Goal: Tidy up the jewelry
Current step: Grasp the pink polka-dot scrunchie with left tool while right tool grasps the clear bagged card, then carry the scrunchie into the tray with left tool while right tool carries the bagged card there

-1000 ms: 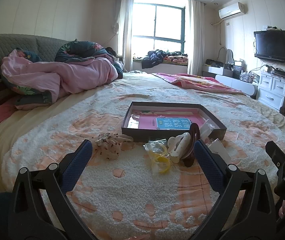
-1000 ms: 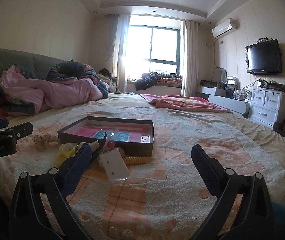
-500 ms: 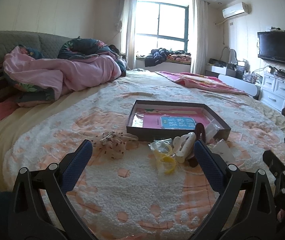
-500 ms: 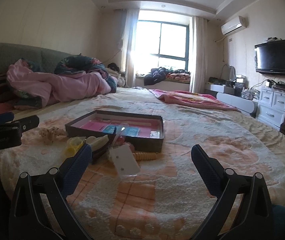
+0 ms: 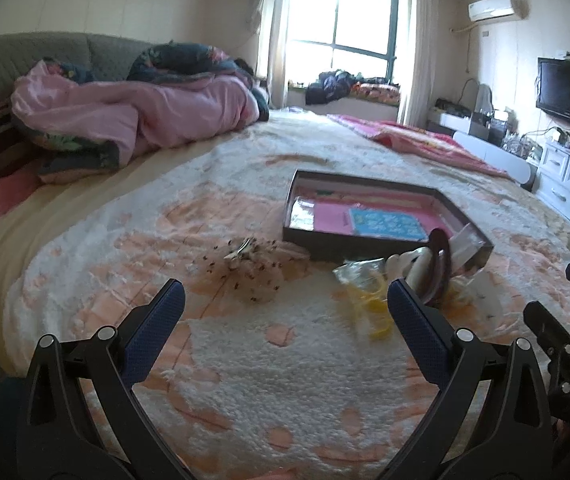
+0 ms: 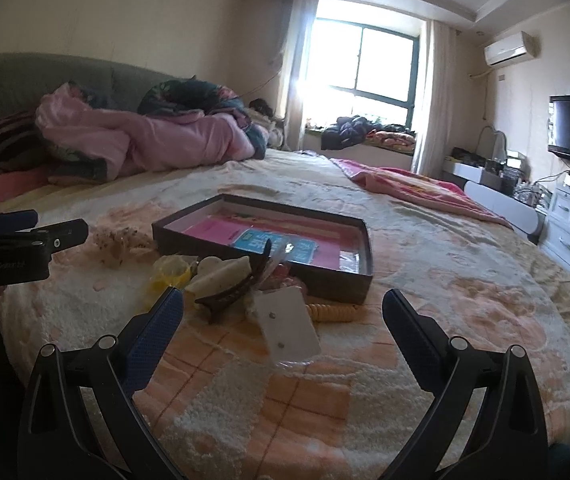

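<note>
— How are the two claws held?

— The left gripper [image 5: 285, 304] is held with its blue-padded fingers [image 5: 157, 328] spread wide and nothing gripped between them. The right gripper [image 6: 283, 314] is likewise spread apart and empty. Both are poised above the fleecy bedspread [image 5: 245, 380].

— Where is the jewelry seen?

— Ahead of the left gripper, slightly to its right, a shallow dark box [image 5: 369, 244] with a pink lining is seen, a blue card [image 5: 385, 224] lying inside. A speckled fabric hair clip [image 5: 251, 270] is found straight ahead, between the fingers. Just beyond the right finger a yellow bangle in clear wrap [image 5: 365, 296], a cream hair claw [image 5: 415, 266] and a dark brown hair claw [image 5: 439, 264] are piled against the box's near corner.

— And from the right gripper?

— A white earring card [image 6: 287, 326] is seen directly ahead between its fingers, with a beaded yellow bracelet [image 6: 333, 312] just behind, touching the box wall [image 6: 325, 284].
</note>
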{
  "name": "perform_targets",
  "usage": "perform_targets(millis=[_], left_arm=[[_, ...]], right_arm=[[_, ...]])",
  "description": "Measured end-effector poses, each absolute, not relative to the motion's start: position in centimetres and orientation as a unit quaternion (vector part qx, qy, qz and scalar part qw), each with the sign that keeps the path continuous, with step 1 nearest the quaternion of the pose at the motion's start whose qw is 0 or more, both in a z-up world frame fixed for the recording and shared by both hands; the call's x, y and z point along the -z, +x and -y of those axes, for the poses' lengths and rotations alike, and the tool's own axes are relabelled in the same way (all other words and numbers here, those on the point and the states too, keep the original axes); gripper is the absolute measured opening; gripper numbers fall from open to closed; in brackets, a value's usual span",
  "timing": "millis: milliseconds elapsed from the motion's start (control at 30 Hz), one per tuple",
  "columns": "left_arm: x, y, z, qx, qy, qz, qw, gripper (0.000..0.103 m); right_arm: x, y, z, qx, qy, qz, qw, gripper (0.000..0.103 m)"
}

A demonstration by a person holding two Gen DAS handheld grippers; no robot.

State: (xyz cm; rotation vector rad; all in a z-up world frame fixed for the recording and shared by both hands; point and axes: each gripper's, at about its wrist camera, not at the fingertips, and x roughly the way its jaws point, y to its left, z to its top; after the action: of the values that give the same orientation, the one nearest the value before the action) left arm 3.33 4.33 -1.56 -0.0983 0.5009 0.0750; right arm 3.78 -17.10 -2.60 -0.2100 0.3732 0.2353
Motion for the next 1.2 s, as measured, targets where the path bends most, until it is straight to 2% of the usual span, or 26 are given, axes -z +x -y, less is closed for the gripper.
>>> perform_targets(millis=[467, 600, 767, 867, 900, 933, 1000, 1033, 1200], left_arm=[[3.8, 9.4, -8.6, -0.064, -0.055, -0.305, 0.949, 0.093], [4.4, 11.2, -9.8, -0.059, -0.062, -0.32, 0.944, 0.093], [5.2, 13.4, -11.2, -0.052, -0.069, -0.342, 0.936, 0.093], [5.8, 14.3, -11.5, -0.042, -0.073, -0.354, 0.931, 0.091], [6.0, 14.6, -11.5, -0.037, -0.071, -0.36, 0.93, 0.09], [6.2, 14.9, -11.6, -0.03, -0.073, -0.362, 0.929, 0.085], [6.4, 15.1, -11.5, -0.007, -0.082, -0.367, 0.927, 0.08], [6.6, 15.3, -11.6, -0.002, -0.085, -0.37, 0.925, 0.074], [6.8, 15.6, -11.0, 0.018, -0.076, -0.374, 0.924, 0.045]], right_arm=[[4.9, 8.8, 16.0, -0.132, -0.116, -0.259, 0.95, 0.096], [5.8, 9.9, 16.0, -0.134, -0.12, -0.279, 0.943, 0.084], [6.8, 11.2, 16.6, -0.132, -0.112, -0.308, 0.936, 0.076], [7.2, 11.3, 17.0, -0.13, -0.114, -0.313, 0.934, 0.068], [7.3, 11.4, 17.0, -0.13, -0.114, -0.315, 0.933, 0.062], [7.4, 11.4, 17.2, -0.129, -0.115, -0.318, 0.932, 0.056], [7.6, 11.3, 17.5, -0.132, -0.11, -0.323, 0.931, 0.05], [7.6, 11.3, 17.5, -0.133, -0.109, -0.325, 0.93, 0.046], [7.4, 10.8, 18.5, -0.134, -0.091, -0.324, 0.932, 0.043]])
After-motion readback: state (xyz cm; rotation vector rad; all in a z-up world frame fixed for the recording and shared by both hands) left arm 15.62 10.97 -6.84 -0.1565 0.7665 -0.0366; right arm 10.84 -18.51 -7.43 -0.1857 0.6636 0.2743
